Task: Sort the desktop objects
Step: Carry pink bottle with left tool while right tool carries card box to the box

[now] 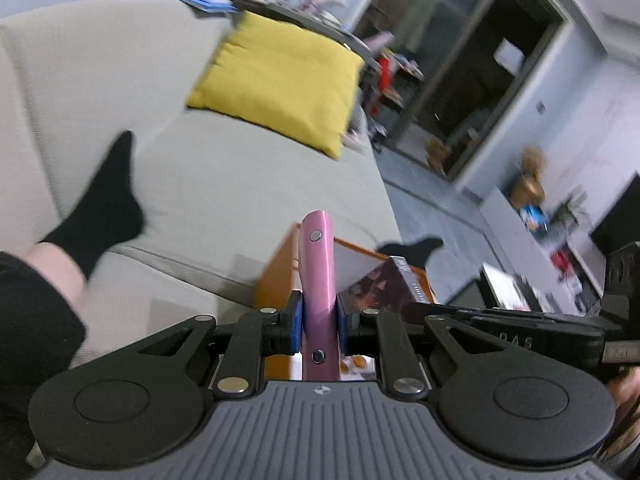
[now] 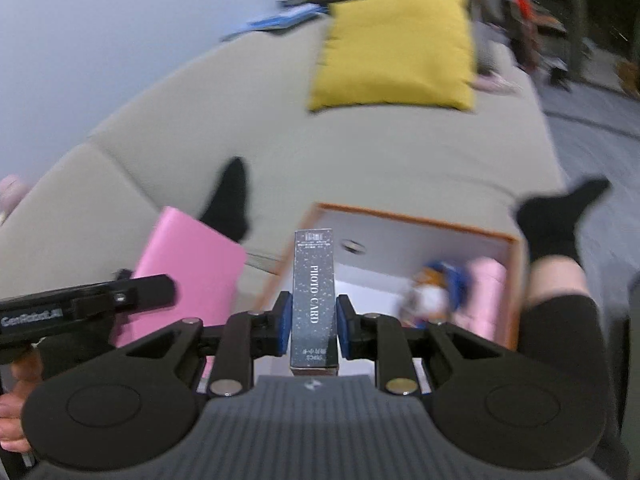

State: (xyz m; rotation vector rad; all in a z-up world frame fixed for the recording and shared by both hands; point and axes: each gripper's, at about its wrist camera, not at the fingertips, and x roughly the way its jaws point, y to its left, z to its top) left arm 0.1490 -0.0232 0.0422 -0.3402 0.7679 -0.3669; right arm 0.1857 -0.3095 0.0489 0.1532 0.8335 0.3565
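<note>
Both hands loaded, over the sofa. My left gripper (image 1: 319, 330) clenches the pink notebook (image 1: 317, 280) edge-on; my right gripper (image 2: 311, 326) clenches the photo card box (image 2: 313, 296) upright, ready to drop into the orange box (image 2: 416, 222) just ahead.

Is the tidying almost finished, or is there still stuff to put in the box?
Partly done: a toy figure and something pink already lie in the orange box. In hand: the left hand-held gripper grips a pink notebook, the right hand-held gripper a black photo card box. Both items remain outside the box.
</note>
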